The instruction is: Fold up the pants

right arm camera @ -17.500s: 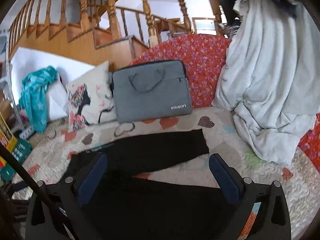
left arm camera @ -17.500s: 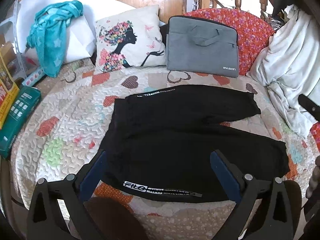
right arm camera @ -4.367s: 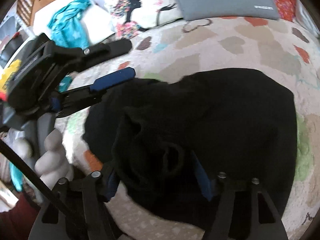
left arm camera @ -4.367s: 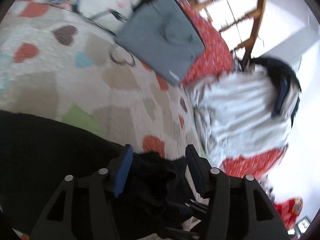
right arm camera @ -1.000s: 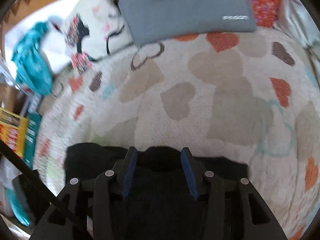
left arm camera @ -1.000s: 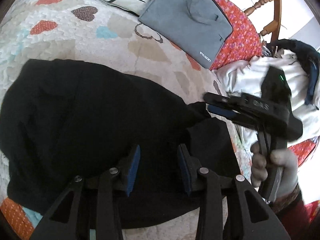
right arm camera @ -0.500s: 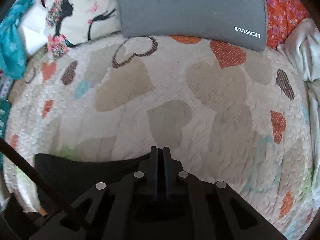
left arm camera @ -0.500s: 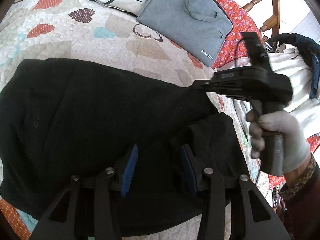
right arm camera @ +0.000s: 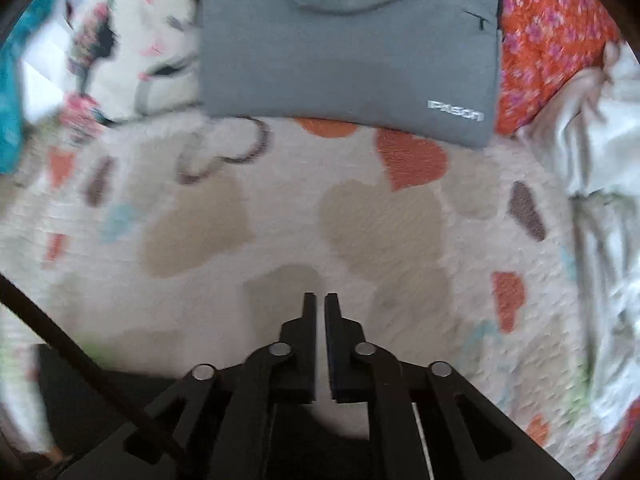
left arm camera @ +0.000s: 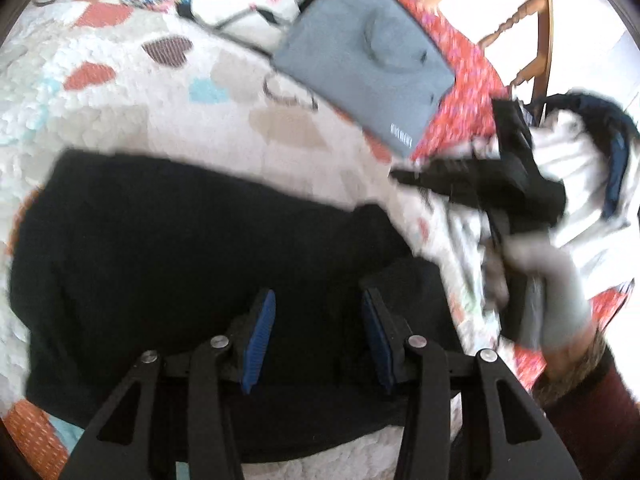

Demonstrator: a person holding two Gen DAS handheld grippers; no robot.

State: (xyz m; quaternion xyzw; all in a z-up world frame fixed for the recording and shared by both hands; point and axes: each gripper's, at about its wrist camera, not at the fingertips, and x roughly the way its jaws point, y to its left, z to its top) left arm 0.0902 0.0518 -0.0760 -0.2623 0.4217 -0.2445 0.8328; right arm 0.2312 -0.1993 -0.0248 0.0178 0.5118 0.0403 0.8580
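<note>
— Pants, black and bunched into a wide slab, fill the middle and lower half of the left wrist view, lying on the heart-print quilt. Where's the left gripper?

— Bottom centre of that frame, right over the dark cloth. Its blue-padded fingers stand apart, with only black fabric showing in the gap; whether the pads touch the cloth, the picture doesn't tell.

— And the other one?

— Right gripper sits at the bottom centre of its own view, fingers brought together with just a thin slit between them, nothing seen pinched there. Bare quilt lies beyond the tips. A strip of the pants shows dark in the lower left corner of that frame, behind the linkage.

— It turns up in the left view too?

— Yes, blurred, at the right edge: the black tool held in a grey-gloved right hand, beyond the pants' right end.

— Background?

— Grey laptop bag across the top of the right wrist view, leaning on a red floral cushion. White blanket down the right edge. Printed pillow at upper left, smeared by blur.
</note>
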